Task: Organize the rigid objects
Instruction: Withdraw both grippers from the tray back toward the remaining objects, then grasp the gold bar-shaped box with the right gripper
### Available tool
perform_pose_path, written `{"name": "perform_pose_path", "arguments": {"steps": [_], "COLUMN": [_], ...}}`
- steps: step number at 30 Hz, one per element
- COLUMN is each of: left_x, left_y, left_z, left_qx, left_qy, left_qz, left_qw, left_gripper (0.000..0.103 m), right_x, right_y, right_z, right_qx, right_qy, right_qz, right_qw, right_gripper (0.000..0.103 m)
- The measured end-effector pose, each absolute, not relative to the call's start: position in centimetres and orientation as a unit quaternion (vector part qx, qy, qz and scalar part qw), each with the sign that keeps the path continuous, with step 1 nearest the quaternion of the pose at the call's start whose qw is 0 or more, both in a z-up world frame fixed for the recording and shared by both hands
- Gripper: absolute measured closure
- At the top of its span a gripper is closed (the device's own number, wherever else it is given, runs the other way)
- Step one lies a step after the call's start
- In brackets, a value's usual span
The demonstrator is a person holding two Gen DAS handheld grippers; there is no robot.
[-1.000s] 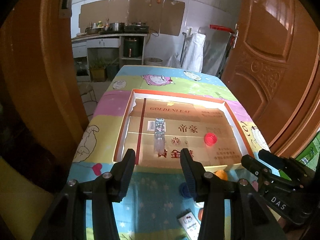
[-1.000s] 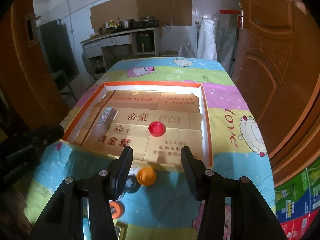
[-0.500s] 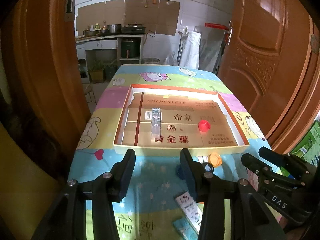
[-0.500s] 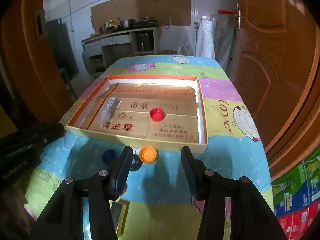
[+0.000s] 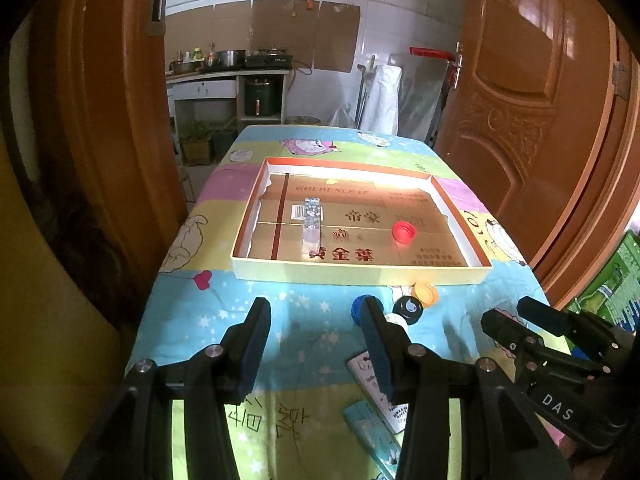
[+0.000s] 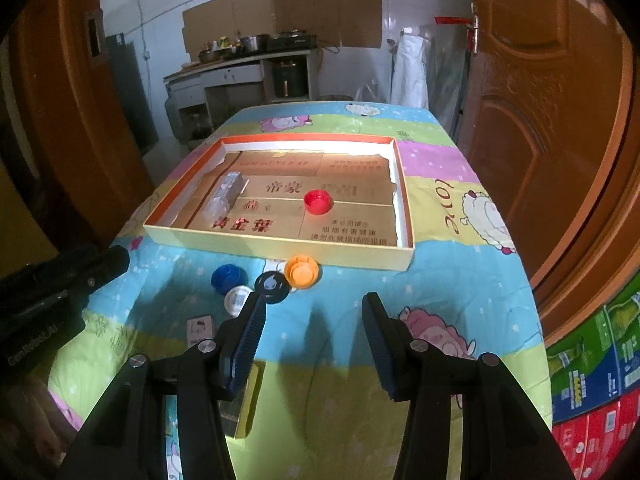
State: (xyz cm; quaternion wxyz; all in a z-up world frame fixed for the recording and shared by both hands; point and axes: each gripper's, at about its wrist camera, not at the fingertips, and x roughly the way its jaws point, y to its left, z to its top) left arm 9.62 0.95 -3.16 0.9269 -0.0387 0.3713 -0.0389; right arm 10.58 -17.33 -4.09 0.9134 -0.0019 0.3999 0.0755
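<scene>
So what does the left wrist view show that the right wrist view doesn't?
Only the left wrist view shows the red heart printed on the tablecloth and the right gripper beside it, jaws apart.

Only the right wrist view shows the stacked cartons by the door and the whole white cap.

Both show the tray holding the red cap and clear box, with the orange cap, black cap and blue cap outside it.
</scene>
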Motion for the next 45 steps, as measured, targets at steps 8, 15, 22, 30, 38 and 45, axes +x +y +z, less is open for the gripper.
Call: {"name": "perform_pose_path", "arguments": {"steps": [8,15,22,30,38,45], "left_x": [8.3,7.1,6.3,5.7,5.7,5.4], "left_y": [1.0,1.3,1.4,1.8,1.8,0.8], "left_z": [-3.7,-4.4,-5.4,-6.5,-7.1,-7.4], "left_qx": [-0.042,-0.046,-0.043,-0.048,-0.049,-0.045], "left_qy": [0.370,0.367,0.374,0.377,0.381,0.386], "left_qz": [-0.041,-0.040,-0.041,-0.044,-0.047,-0.062], "left_qw": [0.927,0.928,0.926,0.924,0.922,0.919], "left_gripper": [0.057,0.057,0.057,0.057,0.057,0.057], "right_x": [8.5,7.2,6.3,6.1,6.5,6.9], "right_y": [-16.7,-15.6,-14.2,-13.2,-12.7,-12.8], "right_z": [-5.2,-6.3,-7.7,-8.7,-9.9,-10.7], "right_qx": [-0.003,-0.003,-0.002,-0.001,-0.010,-0.007], "right_qy": [0.408,0.414,0.425,0.427,0.434,0.446], "right_qz": [0.078,0.083,0.091,0.086,0.073,0.078], "right_qw": [0.910,0.906,0.900,0.900,0.898,0.891], "right_gripper": [0.051,0.051,0.051,0.051,0.051,0.085]}}
